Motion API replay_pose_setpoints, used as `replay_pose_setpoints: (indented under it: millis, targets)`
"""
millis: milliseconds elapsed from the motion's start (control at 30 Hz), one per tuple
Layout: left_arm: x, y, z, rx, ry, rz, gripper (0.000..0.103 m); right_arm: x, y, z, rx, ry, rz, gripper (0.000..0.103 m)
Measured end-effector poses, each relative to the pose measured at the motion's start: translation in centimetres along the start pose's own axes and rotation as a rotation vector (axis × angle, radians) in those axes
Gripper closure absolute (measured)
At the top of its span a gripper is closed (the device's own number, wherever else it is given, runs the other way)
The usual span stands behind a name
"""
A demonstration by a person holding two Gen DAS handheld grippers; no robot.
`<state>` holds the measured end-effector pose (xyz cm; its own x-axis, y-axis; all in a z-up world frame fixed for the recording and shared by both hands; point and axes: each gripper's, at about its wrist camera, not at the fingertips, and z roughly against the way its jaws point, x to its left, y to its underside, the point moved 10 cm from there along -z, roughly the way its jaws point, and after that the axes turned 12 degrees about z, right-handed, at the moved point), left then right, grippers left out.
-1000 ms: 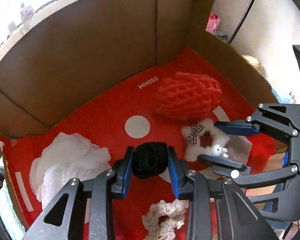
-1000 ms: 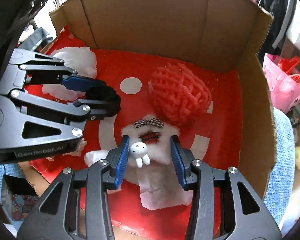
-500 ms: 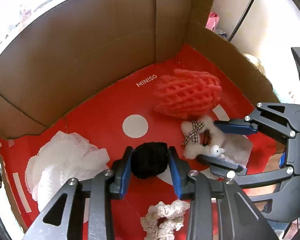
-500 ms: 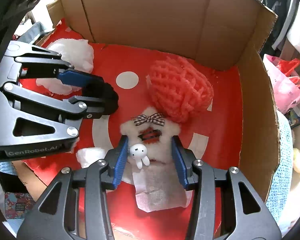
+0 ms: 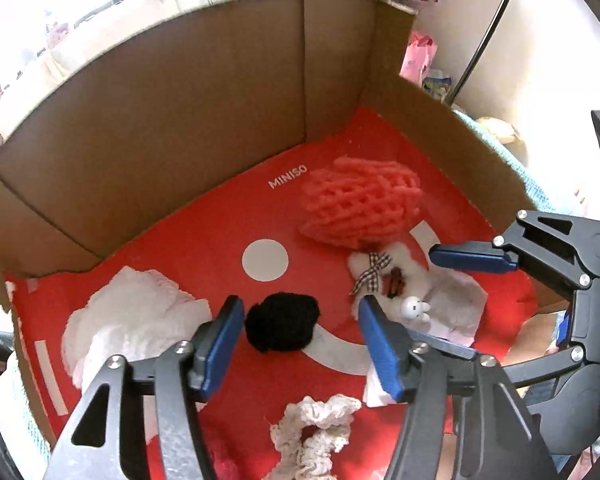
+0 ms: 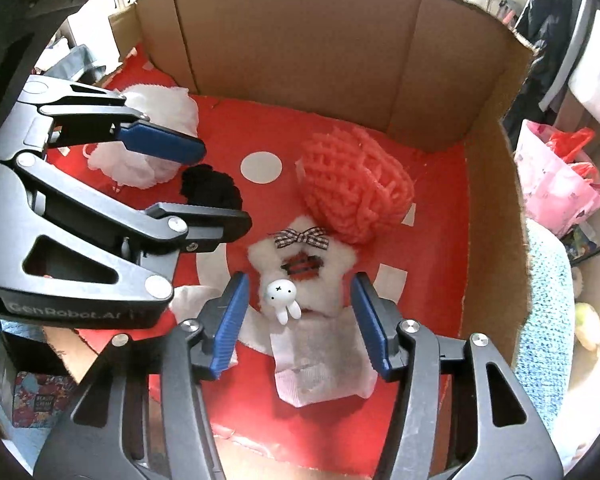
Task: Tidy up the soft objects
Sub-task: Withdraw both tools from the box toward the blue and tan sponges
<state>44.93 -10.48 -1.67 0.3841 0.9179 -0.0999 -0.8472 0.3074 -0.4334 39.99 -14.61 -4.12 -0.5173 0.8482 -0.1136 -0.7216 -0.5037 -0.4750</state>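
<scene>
A black fuzzy pom (image 5: 282, 328) lies on the red liner (image 5: 204, 240) of a cardboard box. My left gripper (image 5: 300, 308) straddles it; its jaws are opening and a gap shows on the pom's right side. A white fluffy star plush (image 6: 300, 256) with a checked bow and a small white bunny charm (image 6: 280, 296) rests on a piece of white paper. My right gripper (image 6: 300, 280) stands around the plush, jaws opening, with the pads clear of the fluff. In the right wrist view the left gripper (image 6: 220, 186) sits to the left, over the pom (image 6: 210, 190).
A pink-red foam net (image 5: 360, 208) lies behind the plush. A white foam mesh bundle (image 5: 132, 320) sits at the left, a cream scrunchie (image 5: 316, 424) near the front. Tall cardboard walls (image 5: 180, 120) close the back and sides. Pink bags (image 6: 556, 184) stand outside on the right.
Both grippers' jaws have spread apart. The black pom, squeezed between the left pads before, now lies loose; the right pads have drawn away from the star plush.
</scene>
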Motion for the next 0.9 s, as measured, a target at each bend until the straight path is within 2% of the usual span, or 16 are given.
replay_pose_setpoints:
  millis: [167, 233, 367, 467, 667, 900]
  targets:
    - [-0.2, 0.5, 2.4, -0.034, 0.010, 0.026, 0.032, 0.7, 0.2, 1.7, -0.025, 0.002, 0.000, 0.049]
    - [-0.1, 0.8, 3.7, -0.057, 0.014, 0.035, 0.030, 0.9, 0.2, 2.6, -0.041, 0.003, 0.000, 0.045]
    - [-0.3, 1.8, 6.7, -0.115, 0.032, 0.068, 0.022, 1.2, 0.5, 5.0, -0.077, 0.015, -0.008, 0.044]
    - [-0.4, 2.5, 8.8, -0.166, 0.041, 0.097, 0.015, 1.3, 0.7, 7.5, -0.106, 0.026, -0.011, 0.044]
    - [-0.3, 4.6, 13.8, -0.264, 0.033, 0.142, 0.011, 1.7, 1.5, 12.2, -0.174, 0.052, -0.022, 0.038]
    - [-0.8, 7.8, 20.0, -0.434, 0.005, 0.162, 0.001, 3.3, 2.9, 17.7, -0.274, 0.087, -0.018, 0.027]
